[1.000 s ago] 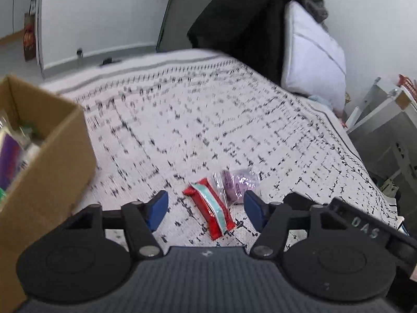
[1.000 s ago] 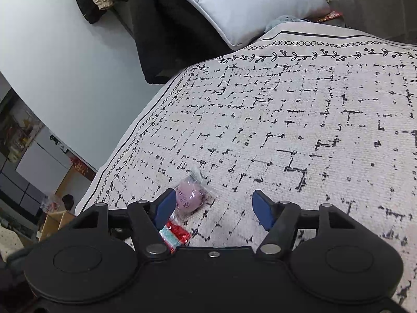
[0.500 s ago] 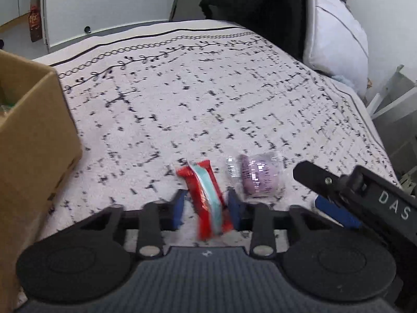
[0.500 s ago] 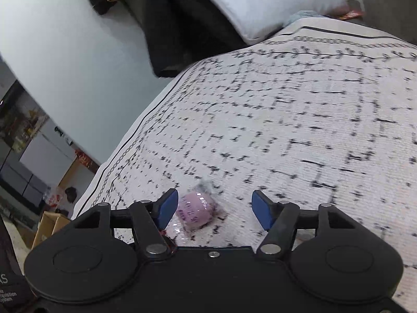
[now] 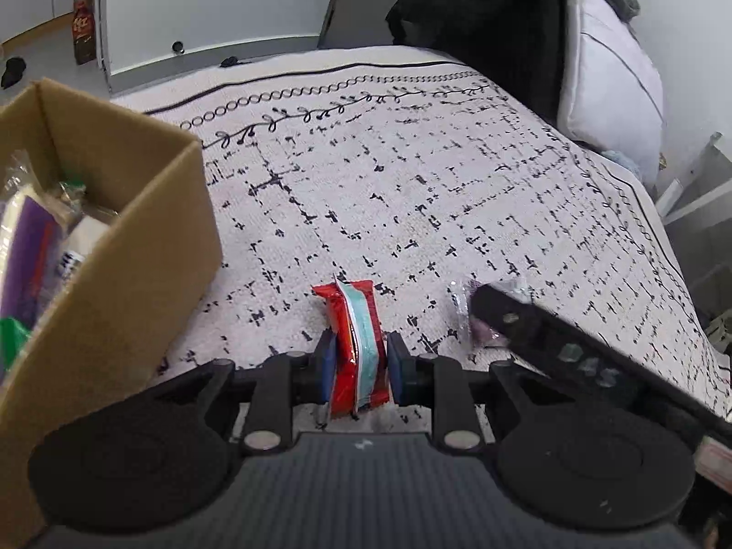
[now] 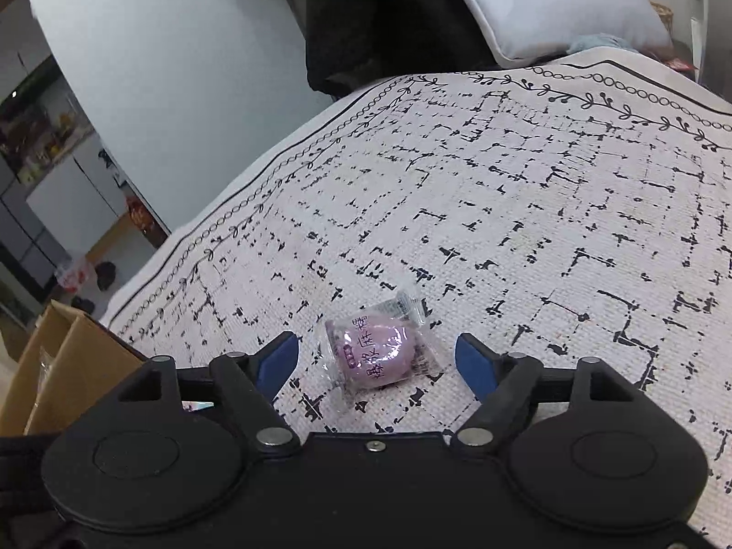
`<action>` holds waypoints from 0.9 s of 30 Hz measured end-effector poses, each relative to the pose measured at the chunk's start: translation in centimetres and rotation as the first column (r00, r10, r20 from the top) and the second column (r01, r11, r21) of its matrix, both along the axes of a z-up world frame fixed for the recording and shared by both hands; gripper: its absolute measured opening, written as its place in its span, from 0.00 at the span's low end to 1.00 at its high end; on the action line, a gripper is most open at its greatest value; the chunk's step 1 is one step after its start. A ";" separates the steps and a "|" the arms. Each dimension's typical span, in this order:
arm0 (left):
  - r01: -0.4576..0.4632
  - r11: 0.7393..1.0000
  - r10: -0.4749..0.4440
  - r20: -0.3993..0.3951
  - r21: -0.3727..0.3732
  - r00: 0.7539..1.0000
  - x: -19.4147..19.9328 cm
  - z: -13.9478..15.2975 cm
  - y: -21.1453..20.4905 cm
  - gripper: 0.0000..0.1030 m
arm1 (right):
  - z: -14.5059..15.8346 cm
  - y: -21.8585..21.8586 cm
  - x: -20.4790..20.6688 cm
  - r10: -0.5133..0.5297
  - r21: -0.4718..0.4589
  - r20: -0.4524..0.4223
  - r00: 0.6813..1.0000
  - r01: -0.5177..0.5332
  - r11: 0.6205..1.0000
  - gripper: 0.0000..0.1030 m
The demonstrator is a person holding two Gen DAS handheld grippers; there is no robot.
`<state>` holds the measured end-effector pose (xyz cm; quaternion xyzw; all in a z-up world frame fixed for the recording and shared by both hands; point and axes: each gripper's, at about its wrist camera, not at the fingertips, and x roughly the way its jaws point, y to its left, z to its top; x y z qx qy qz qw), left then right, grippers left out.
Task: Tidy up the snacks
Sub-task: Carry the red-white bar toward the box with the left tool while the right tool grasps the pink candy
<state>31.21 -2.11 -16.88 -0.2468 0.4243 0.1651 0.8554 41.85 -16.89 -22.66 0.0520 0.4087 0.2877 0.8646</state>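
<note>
A red snack bar with a teal stripe [image 5: 356, 347] lies on the patterned bedspread [image 5: 411, 192], and my left gripper [image 5: 359, 368] is shut on it, blue pads pressed to both sides. A pink round sweet in a clear wrapper [image 6: 377, 354] lies between the blue fingertips of my right gripper [image 6: 379, 359], whose jaws are opening and do not touch it. In the left wrist view the right gripper's black body [image 5: 572, 347] covers most of that pink sweet [image 5: 480, 334]. A cardboard box [image 5: 137, 247] holding several snack packets stands at the left.
A white pillow [image 5: 608, 87] and dark clothing [image 5: 480, 32] lie at the head of the bed. The bedspread's bordered edge [image 6: 219, 228] drops to the floor on the left of the right wrist view, where the box [image 6: 59, 357] also shows.
My left gripper closed around the red bar and now grips it. My right gripper moved over the pink sweet, which now sits centred between jaws that have spread wider.
</note>
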 end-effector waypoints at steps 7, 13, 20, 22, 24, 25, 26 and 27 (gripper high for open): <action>0.028 1.000 -0.028 0.032 -0.005 0.999 -2.0 2.3 1.0 0.22 | 0.2 0.2 -0.5 0.034 -0.046 -0.025 0.999 -0.035 0.998 0.33; 0.054 0.999 -0.053 0.087 -0.010 0.995 -4.2 5.0 1.3 0.22 | 1.9 -0.5 -2.4 0.004 -0.056 -0.007 1.000 -0.004 0.998 0.29; 0.083 0.997 -0.081 0.157 -0.007 0.984 -7.1 8.3 1.7 0.22 | 5.0 -1.9 -5.4 -0.033 -0.029 0.019 0.999 0.034 0.999 0.27; 0.090 0.996 -0.086 0.181 -0.015 0.980 -8.1 9.4 2.0 0.22 | 6.2 -2.2 -6.3 -0.042 -0.018 0.033 0.999 0.042 0.999 0.16; 0.083 0.997 -0.079 0.201 -0.009 0.976 -9.2 10.4 2.3 0.22 | 7.3 -2.3 -7.1 -0.048 0.003 0.036 0.998 0.048 0.999 0.00; 0.082 0.997 -0.077 0.210 -0.011 0.975 -9.7 10.7 2.5 0.22 | 7.9 -2.5 -7.5 -0.057 0.025 0.036 0.998 0.056 0.998 0.00; 0.080 0.997 -0.074 0.219 -0.017 0.973 -10.2 11.1 2.7 0.22 | 8.3 -2.6 -8.1 -0.060 0.038 0.039 0.997 0.059 0.998 0.00; 0.077 0.997 -0.071 0.225 -0.019 0.972 -10.6 11.4 2.9 0.22 | 8.6 -2.6 -8.5 -0.061 0.037 0.047 0.997 0.059 0.998 0.00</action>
